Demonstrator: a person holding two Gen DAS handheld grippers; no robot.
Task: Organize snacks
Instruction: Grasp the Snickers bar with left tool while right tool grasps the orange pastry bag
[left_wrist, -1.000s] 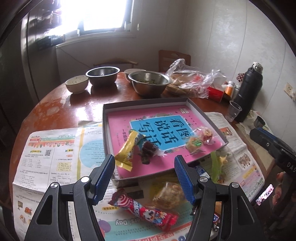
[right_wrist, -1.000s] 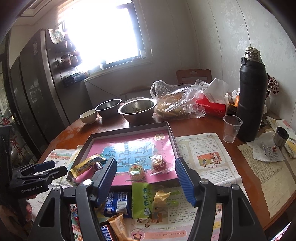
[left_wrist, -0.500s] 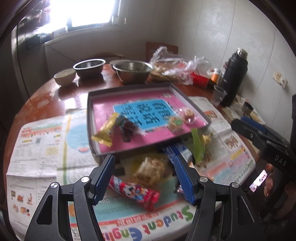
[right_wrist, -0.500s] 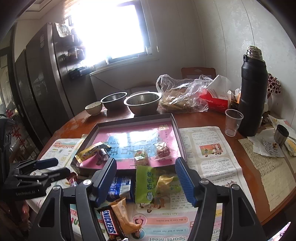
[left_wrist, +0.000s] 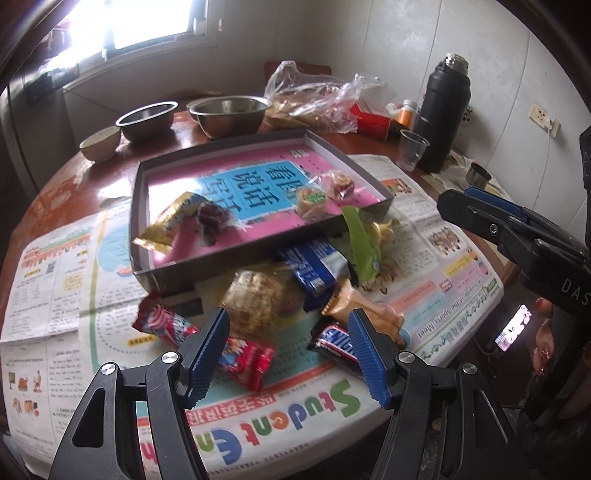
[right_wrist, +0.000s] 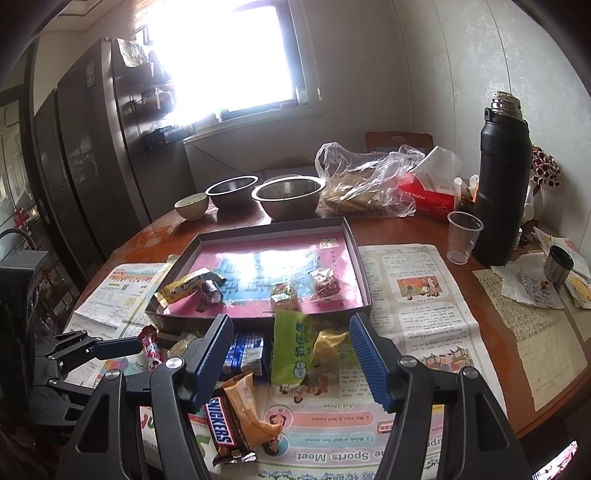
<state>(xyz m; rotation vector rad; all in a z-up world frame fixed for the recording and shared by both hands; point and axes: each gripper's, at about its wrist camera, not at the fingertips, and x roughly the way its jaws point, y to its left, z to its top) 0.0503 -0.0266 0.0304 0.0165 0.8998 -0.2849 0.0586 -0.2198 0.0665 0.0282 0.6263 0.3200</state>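
Observation:
A grey tray (left_wrist: 255, 249) (right_wrist: 258, 320) with a pink book lining holds a gold-wrapped bar (left_wrist: 168, 221) (right_wrist: 184, 286), a dark candy (left_wrist: 212, 218) and two small wrapped sweets (left_wrist: 312, 199) (right_wrist: 284, 295). Loose snacks lie on newspaper in front of it: a red packet (left_wrist: 207, 341), a clear bag of puffed snack (left_wrist: 255, 299), a blue packet (left_wrist: 314, 267) (right_wrist: 245, 350), a green packet (left_wrist: 360, 243) (right_wrist: 291, 347), an orange packet (right_wrist: 247, 410) and a Snickers bar (left_wrist: 334, 341) (right_wrist: 221, 424). My left gripper (left_wrist: 288, 345) is open above them. My right gripper (right_wrist: 291, 354) is open over the green packet.
Behind the tray stand two steel bowls (right_wrist: 288, 195), a small ceramic bowl (right_wrist: 192, 205), a plastic bag of food (right_wrist: 365, 184), a red tissue box (right_wrist: 428, 194), a black flask (right_wrist: 502, 177) and a clear plastic cup (right_wrist: 463, 240). Papers and a metal cup (right_wrist: 559, 264) lie at the right.
Both grippers have drawn back toward the table's near edge and tilted down. More loose snacks in front of the tray show now. Both stay open and empty.

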